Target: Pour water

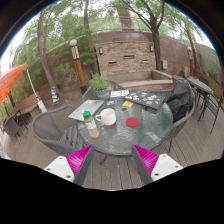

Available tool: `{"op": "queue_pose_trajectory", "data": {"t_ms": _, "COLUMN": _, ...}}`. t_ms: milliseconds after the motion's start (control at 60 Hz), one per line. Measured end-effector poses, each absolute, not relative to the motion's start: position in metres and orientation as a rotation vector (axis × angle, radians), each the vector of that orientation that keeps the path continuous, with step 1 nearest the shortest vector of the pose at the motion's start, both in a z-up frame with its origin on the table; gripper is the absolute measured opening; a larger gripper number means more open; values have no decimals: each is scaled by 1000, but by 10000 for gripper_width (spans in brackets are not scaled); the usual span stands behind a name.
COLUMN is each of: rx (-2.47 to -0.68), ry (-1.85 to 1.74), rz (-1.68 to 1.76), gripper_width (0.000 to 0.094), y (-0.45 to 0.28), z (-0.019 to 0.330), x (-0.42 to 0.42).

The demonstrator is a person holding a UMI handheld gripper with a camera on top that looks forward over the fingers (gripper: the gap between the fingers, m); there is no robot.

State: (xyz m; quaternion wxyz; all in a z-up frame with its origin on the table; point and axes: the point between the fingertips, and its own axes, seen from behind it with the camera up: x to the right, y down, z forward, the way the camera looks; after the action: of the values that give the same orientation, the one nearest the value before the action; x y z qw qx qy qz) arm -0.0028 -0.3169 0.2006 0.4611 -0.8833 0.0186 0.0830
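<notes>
A small bottle with an orange cap [90, 124] stands upright on the round glass table [140, 138], near its left edge. A white mug [107, 117] stands just right of the bottle. My gripper [112, 159] is open and empty, with both magenta pads [80, 157] spread wide. It hangs in front of the table's near rim, well short of the bottle and the mug.
A closed grey laptop [88, 108], a red object [134, 123], a dark tray with small items [146, 99] and a potted plant [99, 85] share the table. Metal chairs [52, 130] stand at the left and right [182, 102]. Wooden decking [110, 170] lies below.
</notes>
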Motion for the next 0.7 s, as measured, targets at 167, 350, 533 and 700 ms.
{"op": "queue_pose_trajectory", "data": {"t_ms": 167, "rx": -2102, "ry": 94, "rz": 109, "gripper_width": 835, "y": -319, "z": 215, "x": 6}}
{"op": "queue_pose_trajectory", "data": {"t_ms": 350, "rx": -2024, "ry": 15, "rz": 34, "gripper_width": 834, "y": -293, "z": 204, "x": -24}}
{"op": "queue_pose_trajectory", "data": {"t_ms": 533, "rx": -1898, "ry": -71, "rz": -9, "gripper_width": 828, "y": -213, "z": 161, "x": -70}}
{"op": "queue_pose_trajectory", "data": {"t_ms": 700, "rx": -1856, "ry": -55, "rz": 18, "gripper_width": 829, "y": -120, "z": 86, "x": -100}}
